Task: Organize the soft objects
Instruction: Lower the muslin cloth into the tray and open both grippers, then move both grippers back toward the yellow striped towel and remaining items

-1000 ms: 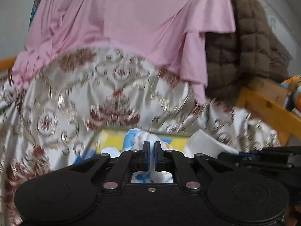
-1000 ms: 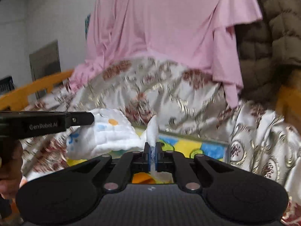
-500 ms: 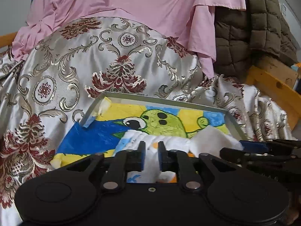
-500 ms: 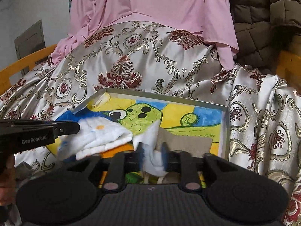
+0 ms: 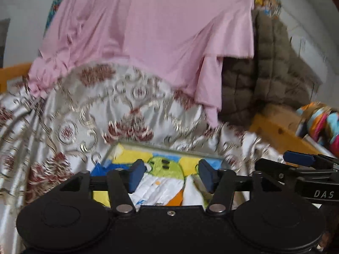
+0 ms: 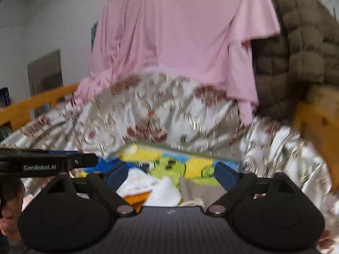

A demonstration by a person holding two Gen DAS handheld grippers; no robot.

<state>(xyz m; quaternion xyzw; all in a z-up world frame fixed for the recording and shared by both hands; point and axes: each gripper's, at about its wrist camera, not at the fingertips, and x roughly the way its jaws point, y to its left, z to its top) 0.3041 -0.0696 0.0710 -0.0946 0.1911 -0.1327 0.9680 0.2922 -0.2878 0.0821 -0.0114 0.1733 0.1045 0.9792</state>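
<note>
We see a plain pink sheet [image 5: 148,33] over a silvery bedspread [image 5: 70,114] patterned with gold scrolls and dark red flowers, beside a brown quilted jacket [image 5: 273,67]. The tray [image 6: 182,148] shows a green cartoon creature on yellow and blue. In it lie a white cloth [image 5: 156,190] with small orange and blue marks and a beige cloth [image 6: 199,187].

White walls [image 6: 53,21], a brown door [image 6: 45,74] (blurred), orange wooden bed rails [image 6: 31,105].
</note>
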